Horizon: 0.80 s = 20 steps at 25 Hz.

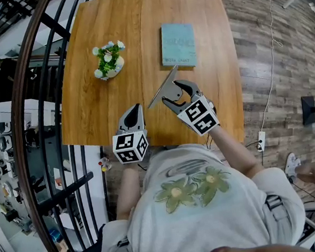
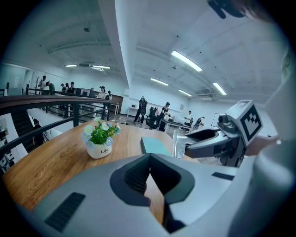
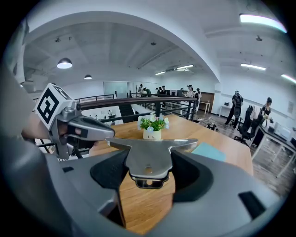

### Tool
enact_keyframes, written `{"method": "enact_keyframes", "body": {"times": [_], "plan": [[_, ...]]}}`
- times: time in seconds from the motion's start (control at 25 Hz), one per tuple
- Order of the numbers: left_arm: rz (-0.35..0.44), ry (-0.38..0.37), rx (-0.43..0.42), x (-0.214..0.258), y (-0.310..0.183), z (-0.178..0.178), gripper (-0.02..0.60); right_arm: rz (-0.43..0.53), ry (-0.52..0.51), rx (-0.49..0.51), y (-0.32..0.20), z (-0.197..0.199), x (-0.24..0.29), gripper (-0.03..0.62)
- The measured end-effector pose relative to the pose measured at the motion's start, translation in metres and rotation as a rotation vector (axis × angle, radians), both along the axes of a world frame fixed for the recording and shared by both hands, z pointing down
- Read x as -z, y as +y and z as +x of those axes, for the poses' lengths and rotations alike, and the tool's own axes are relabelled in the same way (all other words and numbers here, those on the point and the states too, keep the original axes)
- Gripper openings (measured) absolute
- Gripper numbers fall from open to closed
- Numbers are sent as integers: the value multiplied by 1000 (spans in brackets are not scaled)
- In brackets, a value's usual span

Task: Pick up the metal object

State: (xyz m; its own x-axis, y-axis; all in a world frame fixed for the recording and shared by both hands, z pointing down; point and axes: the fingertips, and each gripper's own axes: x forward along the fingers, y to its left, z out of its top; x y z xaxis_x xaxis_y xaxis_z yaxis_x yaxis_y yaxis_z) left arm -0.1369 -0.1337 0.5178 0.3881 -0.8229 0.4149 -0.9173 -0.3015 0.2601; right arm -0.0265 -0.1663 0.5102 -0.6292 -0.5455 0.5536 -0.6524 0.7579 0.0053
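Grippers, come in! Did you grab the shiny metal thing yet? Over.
Right gripper jaws shut on metal object. Left gripper shut, empty. Flower pot, book farther back, not in the way.

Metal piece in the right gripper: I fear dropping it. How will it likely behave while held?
The metal piece is probably stiff: it juts past the right gripper without sagging. Its smooth, shiny face looks slippery, so it could slide. Held by its narrow stem with the wide bar beyond, it may pivot if bumped.
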Motion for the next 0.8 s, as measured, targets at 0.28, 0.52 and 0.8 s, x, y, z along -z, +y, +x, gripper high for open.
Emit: {"method": "enact_keyframes", "body": {"times": [0.28, 0.52, 0.8], "plan": [[-4, 0, -4, -2, 1, 1, 15, 3, -22, 2, 3, 0, 4, 287], [-9, 0, -7, -4, 1, 2, 15, -3, -27, -4, 3, 1, 2, 287], [-16, 4, -11, -6, 1, 3, 15, -10, -28, -11, 3, 3, 1, 287]]}}
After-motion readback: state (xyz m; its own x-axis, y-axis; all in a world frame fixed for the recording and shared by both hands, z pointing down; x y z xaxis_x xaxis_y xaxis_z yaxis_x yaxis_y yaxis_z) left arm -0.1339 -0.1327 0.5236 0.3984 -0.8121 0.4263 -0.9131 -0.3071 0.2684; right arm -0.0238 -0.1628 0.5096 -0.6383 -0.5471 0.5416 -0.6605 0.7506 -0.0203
